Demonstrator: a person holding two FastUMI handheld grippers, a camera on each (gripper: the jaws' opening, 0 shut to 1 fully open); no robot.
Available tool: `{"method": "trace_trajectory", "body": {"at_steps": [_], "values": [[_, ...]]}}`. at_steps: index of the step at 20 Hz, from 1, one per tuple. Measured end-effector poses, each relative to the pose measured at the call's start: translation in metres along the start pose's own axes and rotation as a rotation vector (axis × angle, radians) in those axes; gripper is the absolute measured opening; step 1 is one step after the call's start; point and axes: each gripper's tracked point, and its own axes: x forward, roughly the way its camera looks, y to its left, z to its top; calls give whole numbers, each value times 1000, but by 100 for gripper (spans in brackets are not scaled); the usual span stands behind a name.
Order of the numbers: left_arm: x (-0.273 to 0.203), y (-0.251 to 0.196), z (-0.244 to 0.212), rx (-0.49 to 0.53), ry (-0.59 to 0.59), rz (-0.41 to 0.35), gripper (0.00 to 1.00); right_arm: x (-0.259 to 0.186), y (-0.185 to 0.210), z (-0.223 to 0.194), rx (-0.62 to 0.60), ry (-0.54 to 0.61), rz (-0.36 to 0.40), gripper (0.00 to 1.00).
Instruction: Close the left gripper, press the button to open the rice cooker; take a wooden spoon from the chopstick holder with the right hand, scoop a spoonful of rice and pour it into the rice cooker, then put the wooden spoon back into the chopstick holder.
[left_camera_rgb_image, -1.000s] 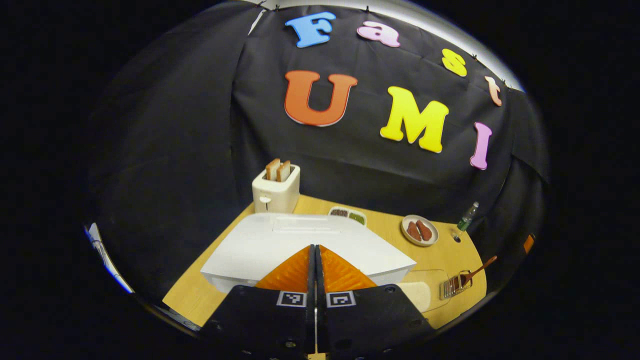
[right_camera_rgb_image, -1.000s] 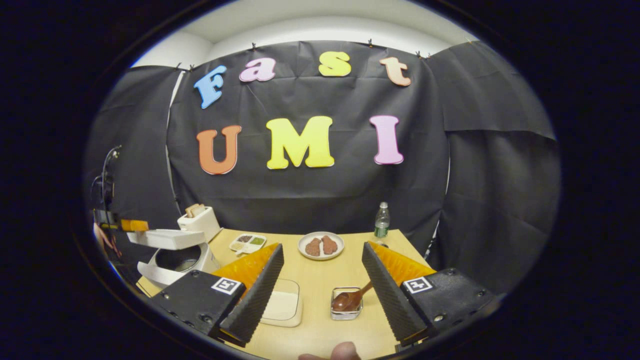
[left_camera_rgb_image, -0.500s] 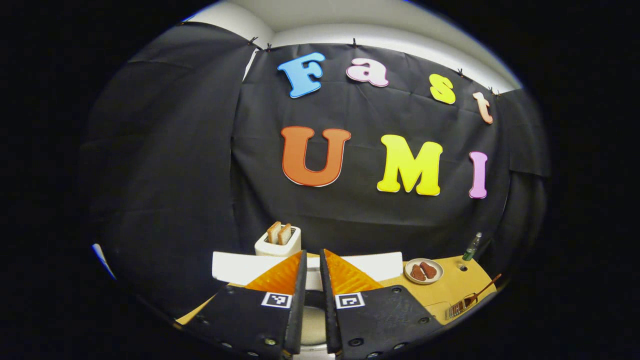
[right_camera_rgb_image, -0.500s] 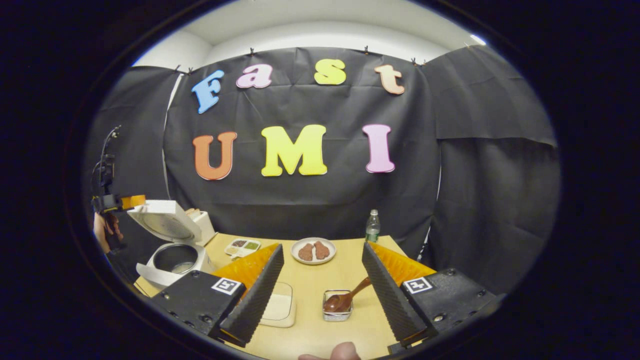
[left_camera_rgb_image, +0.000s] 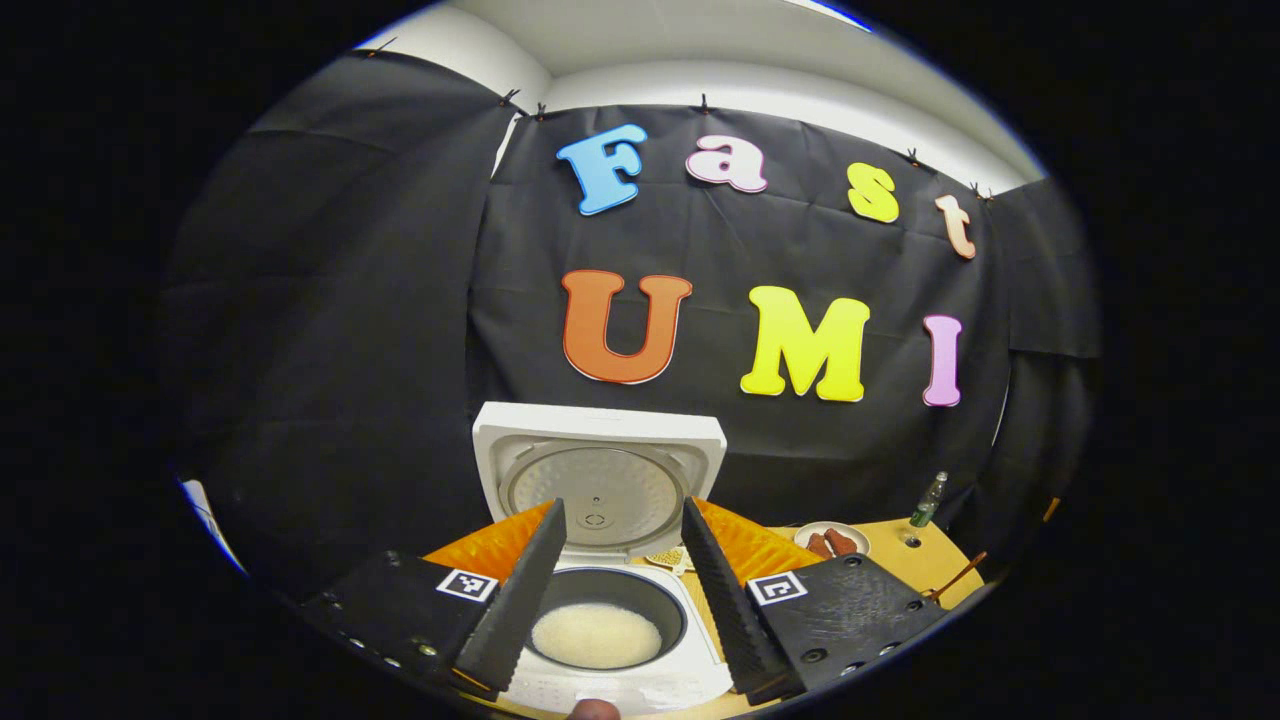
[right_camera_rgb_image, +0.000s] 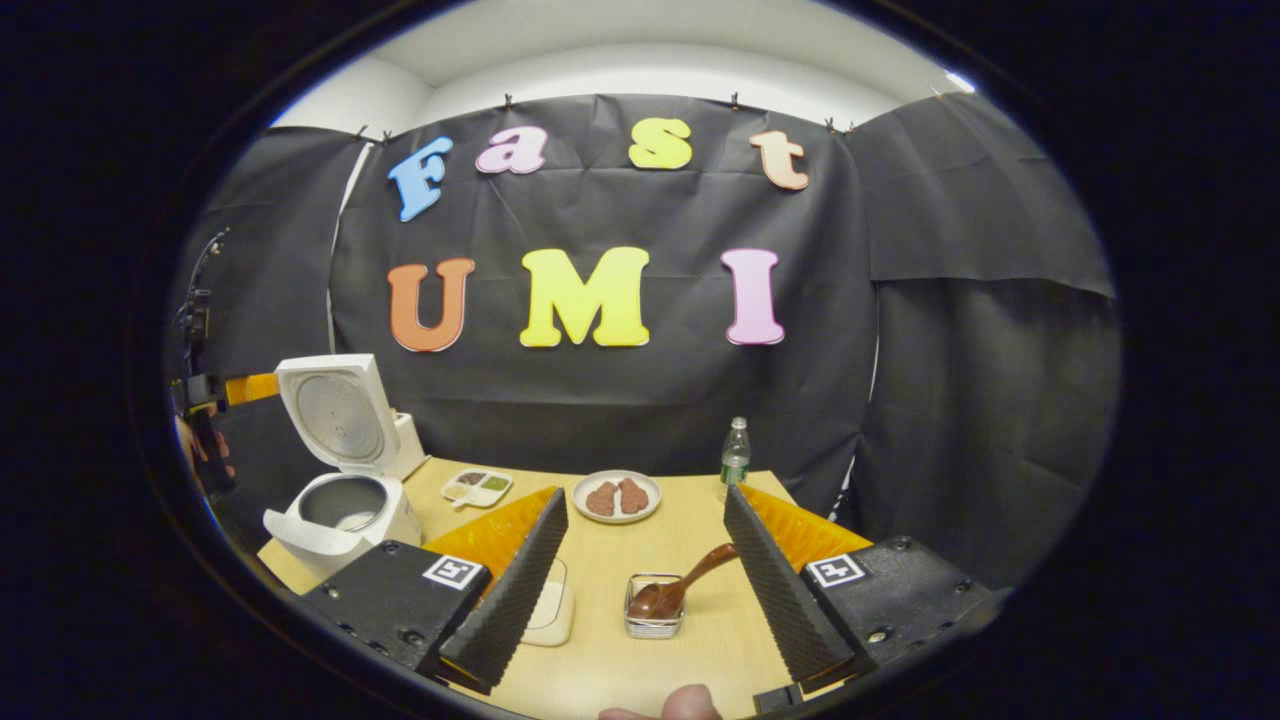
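The cooker (left_camera_rgb_image: 600, 560) is open, lid up, so that step looks done. My left claw (left_camera_rgb_image: 615, 600) hangs over the pot, wide open, holding nothing. My right claw (right_camera_rgb_image: 640, 590) is wide open and empty too. The spoon (right_camera_rgb_image: 680, 590) sits in the holder (right_camera_rgb_image: 652, 622) just ahead. Scooping rice is left.

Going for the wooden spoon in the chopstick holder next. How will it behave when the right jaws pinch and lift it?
The wooden spoon looks stiff and probably light. Its handle leans out of the small chopstick holder, so that holder might tip or drag along. The smooth, rounded handle could twist between the jaws.
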Motion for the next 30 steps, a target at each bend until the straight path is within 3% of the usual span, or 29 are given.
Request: {"method": "trace_trajectory", "body": {"at_steps": [1,2,3,9,19,22,24,25,27,29,30], "values": [[-8,-5,3,11,-14,-5,84,-1,-3,-2,11,0,1,100],[-20,-9,5,19,-22,-11,82,-2,-6,-6,21,4,0,100],[-25,-13,6,27,-29,-11,98,-2,-10,-11,32,10,-1,99],[-53,-44,2,7,-14,-40,94,11,-28,-49,66,76,1,99],[-57,-68,7,4,20,13,95,110,-54,-153,208,270,36,100],[-51,-79,10,14,35,31,95,142,-54,-183,245,331,54,93],[-46,-84,9,19,44,50,95,159,-55,-197,276,360,62,82],[-43,-87,8,16,51,55,95,169,-58,-201,286,372,63,84],[-38,-93,2,18,71,72,95,181,-58,-209,300,394,75,79],[-37,-95,-5,26,94,94,95,189,-58,-211,303,402,96,69],[-37,-98,-6,25,98,105,95,193,-58,-210,302,403,106,56]]}}
